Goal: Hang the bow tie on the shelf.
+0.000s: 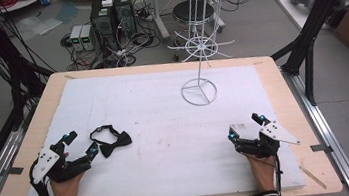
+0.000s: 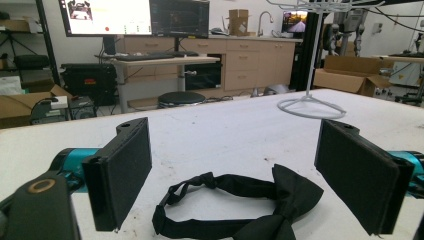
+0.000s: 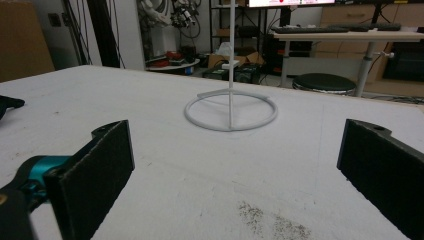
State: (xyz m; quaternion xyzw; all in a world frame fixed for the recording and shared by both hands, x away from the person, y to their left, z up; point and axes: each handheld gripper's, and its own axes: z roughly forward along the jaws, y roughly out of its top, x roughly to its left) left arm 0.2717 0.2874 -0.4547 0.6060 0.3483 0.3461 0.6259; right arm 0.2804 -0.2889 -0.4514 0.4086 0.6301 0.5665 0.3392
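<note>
Approach is the step in hand, by my judgement: the left gripper (image 1: pixel 78 144) sits near the left edge of the bench (image 1: pixel 16 183) with its jaws spread wide and nothing between the pads, and the black bow tie (image 1: pixel 112 141) lies just ahead of it on the white mat (image 1: pixel 166 129), apart from both jaws. In the left gripper view the bow tie (image 2: pixel 240 207) rests flat between the two open black pads (image 2: pixel 120 170), its strap looped to one side and the knot and wings nearest the right-hand jaw, not yet touched. The right gripper (image 1: pixel 244 128) rests near the right edge of the bench, likewise open and empty, well apart from the tie. The white wire display rack (image 1: pixel 201 44) stands upright toward the far edge, its ring base (image 3: pixel 230 115) on the mat ahead of the right gripper. The next move, as I judge it, calls for the left gripper to ease forward and low so the pads straddle the knot or strap, then close; soft fabric lying flat may slip under a pad if the jaws come in too high. Count: one bow tie, one display rack, two grippers, one mat.
</note>
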